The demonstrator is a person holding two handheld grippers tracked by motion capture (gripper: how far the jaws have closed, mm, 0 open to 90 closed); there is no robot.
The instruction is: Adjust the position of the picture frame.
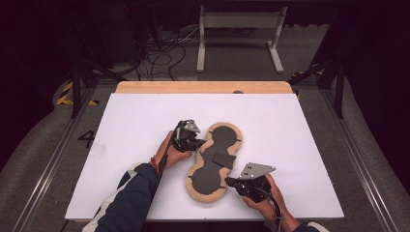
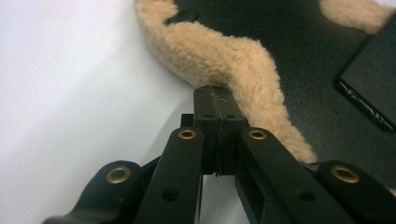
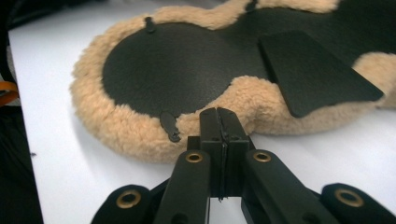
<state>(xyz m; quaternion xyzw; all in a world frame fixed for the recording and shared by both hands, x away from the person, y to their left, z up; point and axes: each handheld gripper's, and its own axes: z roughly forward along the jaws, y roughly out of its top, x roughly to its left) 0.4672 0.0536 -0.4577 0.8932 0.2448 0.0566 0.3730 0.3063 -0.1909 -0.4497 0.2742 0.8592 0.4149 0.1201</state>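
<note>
High view, pad: a peanut-shaped fleece pad lies flat at the centre of the white table, dark face up, tan fleece round its rim.
Long axis: runs from lower left to upper right of the frame, narrowing at a waist in the middle.
Flap: a small dark flap sits on the waist, towards the pad's right edge.
Left gripper: jaws closed together on nothing, tips at the fleece rim on the left of the waist.
Right gripper: jaws closed together, empty, tips at the fleece rim of the lower lobe's right side.
Hard to make out: whether either tip presses into the fleece or just meets it.
Cut off: both sleeves at the bottom edge.
</note>
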